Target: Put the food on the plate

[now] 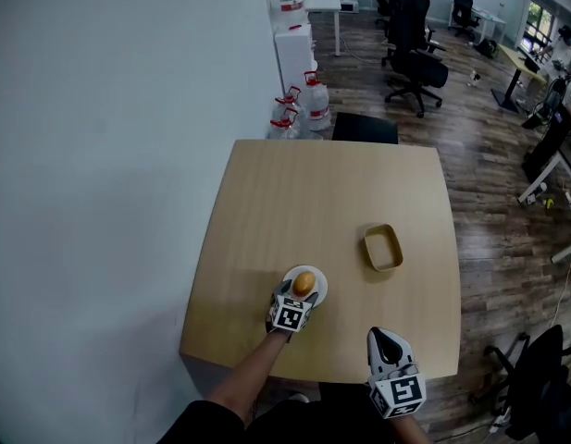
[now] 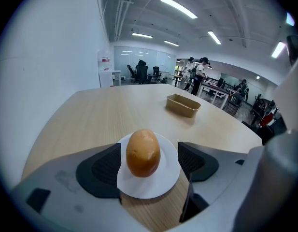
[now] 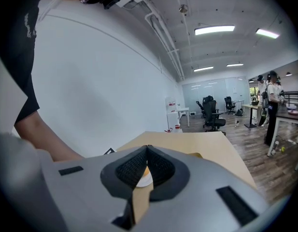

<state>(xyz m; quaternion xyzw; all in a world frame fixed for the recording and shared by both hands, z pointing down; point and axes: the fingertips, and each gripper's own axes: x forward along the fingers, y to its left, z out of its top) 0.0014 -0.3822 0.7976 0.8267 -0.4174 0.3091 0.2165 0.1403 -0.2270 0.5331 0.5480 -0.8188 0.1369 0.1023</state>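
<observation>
A brown, egg-shaped bun [image 1: 304,283] stands on a small white plate [image 1: 320,290] near the front edge of the wooden table [image 1: 304,192]. My left gripper [image 1: 302,296] is open, one jaw on each side of the bun without touching it. In the left gripper view the bun [image 2: 143,152] stands upright on the plate [image 2: 153,186], between the dark pads of the left gripper [image 2: 149,164]. My right gripper [image 1: 392,345] hovers at the table's front right edge. In its own view the right gripper [image 3: 147,151] is shut with nothing in it.
An empty tan rectangular container [image 1: 382,247] sits right of the plate, also seen as the container [image 2: 183,105] ahead of the left gripper. A white wall runs along the left. Water jugs [image 1: 304,107] and office chairs [image 1: 410,44] stand beyond the table.
</observation>
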